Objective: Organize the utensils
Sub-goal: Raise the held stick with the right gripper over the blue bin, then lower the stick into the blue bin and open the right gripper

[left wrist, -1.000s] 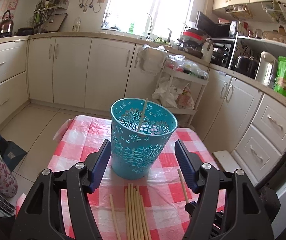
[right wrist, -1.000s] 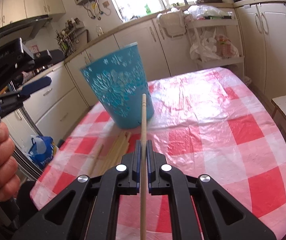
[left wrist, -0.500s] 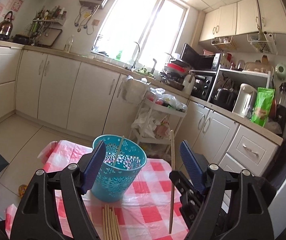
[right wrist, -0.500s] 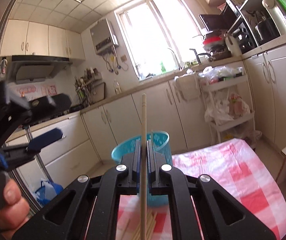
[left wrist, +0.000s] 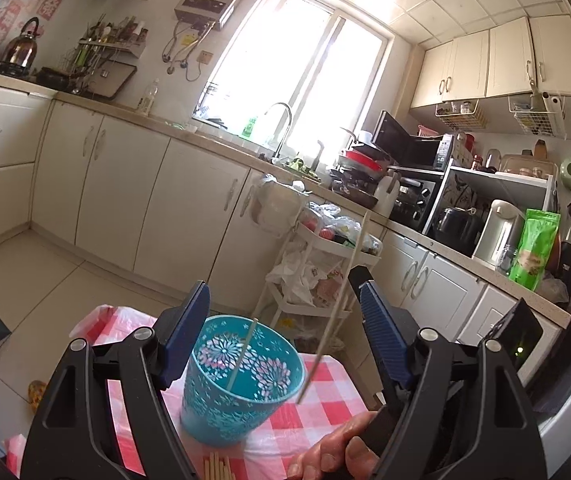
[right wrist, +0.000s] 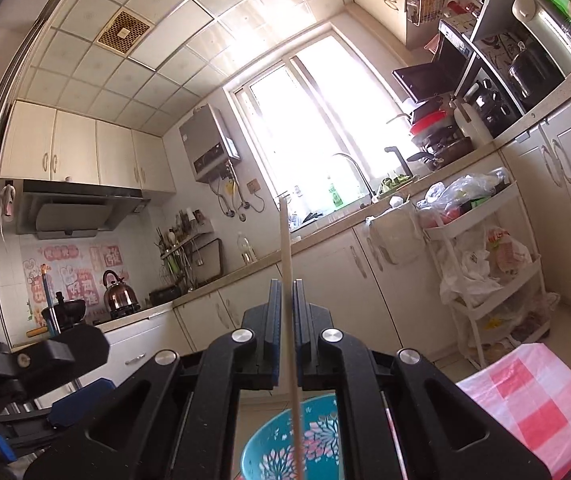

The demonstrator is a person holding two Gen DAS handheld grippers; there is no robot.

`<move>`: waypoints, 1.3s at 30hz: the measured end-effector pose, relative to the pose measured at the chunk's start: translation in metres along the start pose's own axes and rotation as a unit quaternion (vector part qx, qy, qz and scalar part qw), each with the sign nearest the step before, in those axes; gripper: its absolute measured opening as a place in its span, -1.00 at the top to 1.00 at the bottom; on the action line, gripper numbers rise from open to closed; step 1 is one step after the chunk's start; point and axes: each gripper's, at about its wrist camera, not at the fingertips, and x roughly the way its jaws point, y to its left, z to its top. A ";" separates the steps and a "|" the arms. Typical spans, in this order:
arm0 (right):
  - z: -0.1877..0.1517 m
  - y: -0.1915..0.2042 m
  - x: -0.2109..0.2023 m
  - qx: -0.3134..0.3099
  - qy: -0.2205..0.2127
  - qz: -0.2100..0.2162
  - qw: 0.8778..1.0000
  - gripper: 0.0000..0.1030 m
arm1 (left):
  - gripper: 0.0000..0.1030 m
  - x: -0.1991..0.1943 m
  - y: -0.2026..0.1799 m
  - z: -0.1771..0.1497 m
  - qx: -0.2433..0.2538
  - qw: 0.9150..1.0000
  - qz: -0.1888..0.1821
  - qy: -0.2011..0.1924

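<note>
Chopstick [right wrist: 288, 280] clamped mid-shaft in right hand-held gripper [right wrist: 285, 304], raised over teal bin [left wrist: 237, 376] on counter [left wrist: 317, 412].
Light, stiff, smooth stick: may pivot or slip, so pinch near the middle. Left hand-held gripper [left wrist: 281, 344] apart, empty, flanking bin; more chopsticks [left wrist: 217, 466] near it. Versus a second ago: right lifted from counter level, stick now upright; left wider.
</note>
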 end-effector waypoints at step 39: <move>-0.135 -0.150 0.074 -0.169 0.505 -0.143 0.834 0.61 | -0.52 0.029 0.062 -0.029 -0.037 0.996 0.052 0.066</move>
